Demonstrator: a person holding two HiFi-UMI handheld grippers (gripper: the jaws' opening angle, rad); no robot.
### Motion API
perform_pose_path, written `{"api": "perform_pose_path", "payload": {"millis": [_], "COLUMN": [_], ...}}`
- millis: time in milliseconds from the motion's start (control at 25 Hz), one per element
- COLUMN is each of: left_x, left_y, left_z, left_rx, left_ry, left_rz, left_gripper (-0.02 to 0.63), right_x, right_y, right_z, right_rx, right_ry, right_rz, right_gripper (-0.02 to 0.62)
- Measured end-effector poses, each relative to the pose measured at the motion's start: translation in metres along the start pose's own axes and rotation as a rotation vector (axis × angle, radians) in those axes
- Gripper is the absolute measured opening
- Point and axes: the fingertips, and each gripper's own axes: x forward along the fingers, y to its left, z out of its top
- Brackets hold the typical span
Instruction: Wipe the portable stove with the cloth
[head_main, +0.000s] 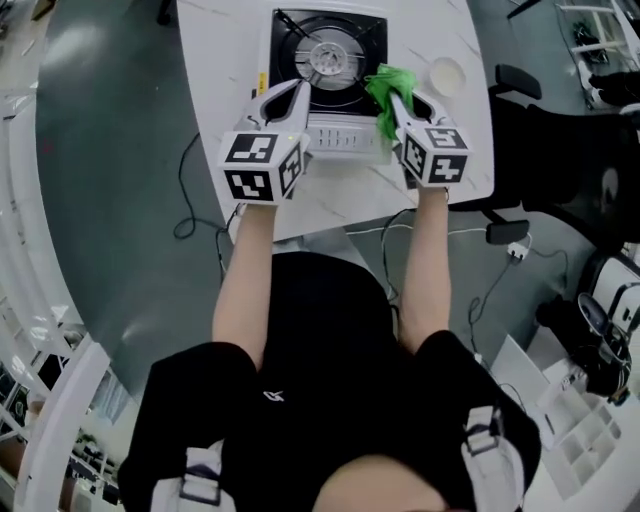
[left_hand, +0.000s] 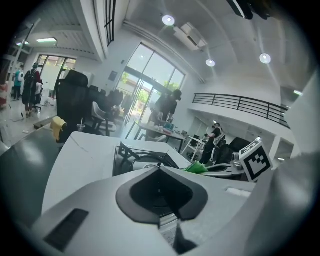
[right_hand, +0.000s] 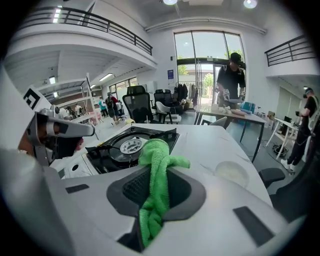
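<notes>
The portable stove (head_main: 328, 58) sits at the far side of the white table (head_main: 225, 70), and the person holds both grippers at its near edge. The right gripper (right_hand: 157, 176) has its jaws clamped on the green cloth (right_hand: 155, 160), which is bunched into a thick rope; a short tuft sticks out past the tips and hangs just over the stove's right front corner. The left gripper (left_hand: 161, 172) has its jaws closed together with nothing between them and hovers by the stove's front left corner; whether it touches the stove cannot be told. Wiping looks barely begun. The main risk is the small amount of cloth exposed: if the right gripper presses down, the hard jaw tips may scrape the stove top instead of the cloth. A sweep across the middle could also snag the tuft on the raised pan supports and pull it out of the jaws. The stove may slide on the smooth table if nothing steadies it, and a wide stroke to the right could knock the small white dish (head_main: 447, 74) nearby.
</notes>
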Motion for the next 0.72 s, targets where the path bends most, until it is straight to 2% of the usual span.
{"api": "perform_pose_path", "payload": {"millis": [200, 520, 720], "left_x": [0.007, 0.014, 0.016], "left_y": [0.012, 0.023, 0.047], "left_z": [0.008, 0.019, 0.024], "left_rx": [-0.013, -0.005, 0.014], "left_ry": [-0.006, -0.009, 0.017], "left_rz": [0.011, 0.014, 0.087], "left_gripper": [-0.002, -0.002, -0.002], "right_x": [0.019, 0.044, 0.061], "right_y": [-0.003, -0.02, -0.03], "right_z": [0.01, 0.031, 0.046], "right_rx": [-0.06, -0.102, -0.125], "right_ry": [0.019, 0.009, 0.007], "right_rz": [0.015, -0.019, -0.049], "right_gripper": [0.037, 0.038, 0.038]}}
